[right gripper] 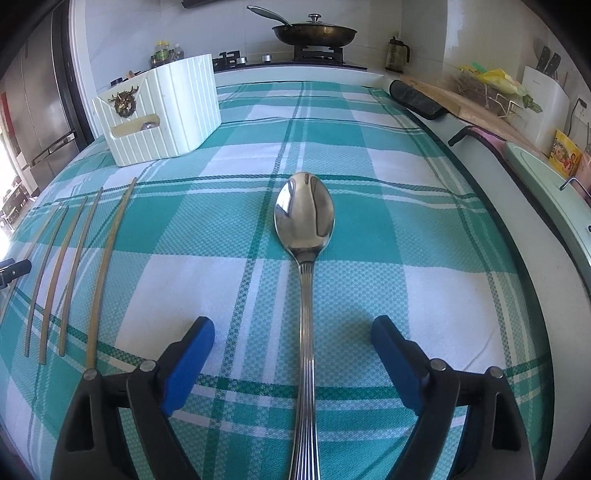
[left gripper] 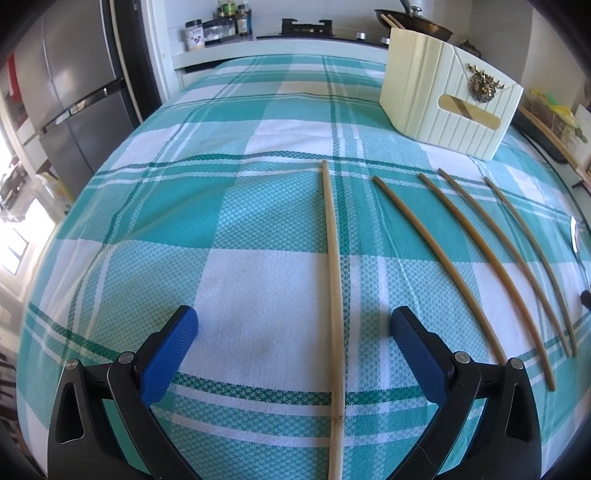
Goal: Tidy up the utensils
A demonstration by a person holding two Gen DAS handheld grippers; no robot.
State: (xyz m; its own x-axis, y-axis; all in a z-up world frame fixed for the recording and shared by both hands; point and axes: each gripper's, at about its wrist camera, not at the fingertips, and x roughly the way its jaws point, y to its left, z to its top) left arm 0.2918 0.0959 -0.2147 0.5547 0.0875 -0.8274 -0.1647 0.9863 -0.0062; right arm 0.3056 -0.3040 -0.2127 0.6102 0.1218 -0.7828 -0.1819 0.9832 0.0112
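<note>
A pale wooden chopstick (left gripper: 334, 295) lies flat on the checked cloth (left gripper: 236, 229), running between the jaws of my left gripper (left gripper: 293, 325), which stands open and clear of it. Several darker chopsticks (left gripper: 465, 266) lie side by side to its right. In the right wrist view a steel spoon (right gripper: 306, 236) lies bowl-up on the cloth, its ribbed handle passing between the jaws of my right gripper (right gripper: 293, 332), open and not touching it. The same chopsticks (right gripper: 74, 266) lie to the left. A cream ribbed holder (left gripper: 450, 107) (right gripper: 162, 110) stands upright at the back.
A stove with a lidded pan (right gripper: 314, 31) sits beyond the cloth. To the right are a cutting board (right gripper: 465, 99), a knife block (right gripper: 543, 99) and a pale green appliance (right gripper: 546, 184). A fridge (left gripper: 74, 96) stands at the left, with jars (left gripper: 221, 22) on the counter.
</note>
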